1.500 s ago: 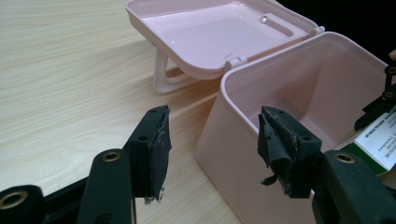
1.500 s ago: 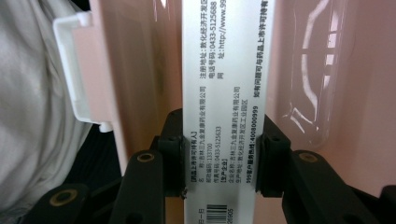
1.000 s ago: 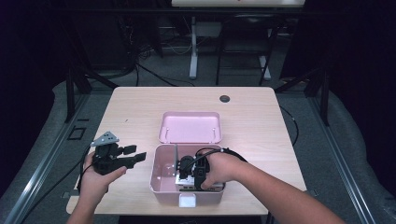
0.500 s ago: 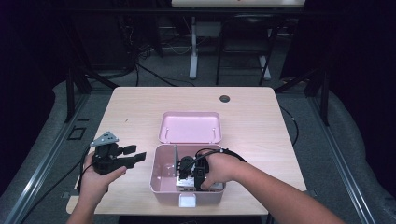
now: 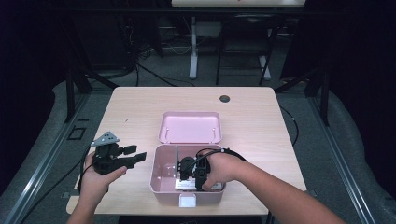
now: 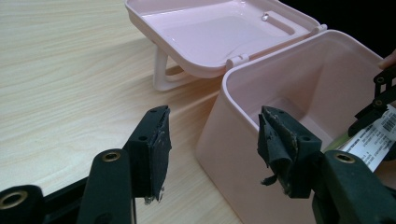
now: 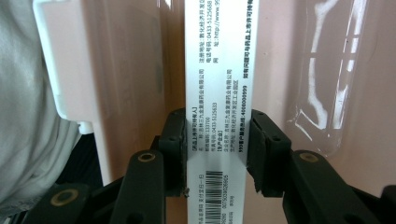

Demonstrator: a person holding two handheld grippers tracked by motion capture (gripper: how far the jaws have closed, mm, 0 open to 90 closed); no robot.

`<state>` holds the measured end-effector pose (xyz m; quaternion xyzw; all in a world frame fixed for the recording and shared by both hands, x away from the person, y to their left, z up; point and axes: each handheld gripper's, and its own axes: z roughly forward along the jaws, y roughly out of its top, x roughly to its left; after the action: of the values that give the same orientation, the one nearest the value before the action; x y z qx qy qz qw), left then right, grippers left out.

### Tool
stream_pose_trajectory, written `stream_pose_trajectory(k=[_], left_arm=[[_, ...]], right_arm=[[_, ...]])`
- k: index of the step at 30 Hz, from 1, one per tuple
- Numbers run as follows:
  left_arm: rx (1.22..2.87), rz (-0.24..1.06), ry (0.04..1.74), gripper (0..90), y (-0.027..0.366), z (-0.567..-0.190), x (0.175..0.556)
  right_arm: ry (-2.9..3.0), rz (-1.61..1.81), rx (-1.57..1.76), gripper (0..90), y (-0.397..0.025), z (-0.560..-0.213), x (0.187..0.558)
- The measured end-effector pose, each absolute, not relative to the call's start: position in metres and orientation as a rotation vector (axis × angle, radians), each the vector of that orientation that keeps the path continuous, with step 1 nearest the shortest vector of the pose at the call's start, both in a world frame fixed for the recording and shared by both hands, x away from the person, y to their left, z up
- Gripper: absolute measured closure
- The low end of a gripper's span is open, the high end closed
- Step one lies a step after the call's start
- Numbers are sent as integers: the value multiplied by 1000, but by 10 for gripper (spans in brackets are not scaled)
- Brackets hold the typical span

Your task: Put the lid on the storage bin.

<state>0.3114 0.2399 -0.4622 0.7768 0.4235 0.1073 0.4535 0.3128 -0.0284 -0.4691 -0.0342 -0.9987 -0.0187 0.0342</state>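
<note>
Left gripper (image 5: 122,157): jaws apart, empty, hovering over the wooden table (image 5: 261,116) just left of the pink box (image 5: 161,184); worn rubber pads (image 6: 158,154). Box is glossy moulded plastic, rounded corners, lid (image 5: 190,127) lying open behind it. Right gripper (image 7: 215,149): inside the box, jaws clamped on the narrow faces of a white printed carton (image 7: 219,70). Carton is probably light, thin card, crushable; grip the narrow edges gently. Contents unclear.
</note>
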Motion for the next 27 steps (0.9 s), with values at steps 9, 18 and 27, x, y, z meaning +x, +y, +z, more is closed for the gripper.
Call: stream_pose_trajectory(k=[9,18,27], left_arm=[[1914,262,1044,440,240,-463,311],[1912,263,1047,440,239,-463,312],[1912,263,1046,440,239,-463,312]], right_arm=[[-3068,-51,-86,612,-28,-469,311],[-3070,-54,-69,612,-28,-469,309],[-3066,-58,-90,600,-28,-468,310]])
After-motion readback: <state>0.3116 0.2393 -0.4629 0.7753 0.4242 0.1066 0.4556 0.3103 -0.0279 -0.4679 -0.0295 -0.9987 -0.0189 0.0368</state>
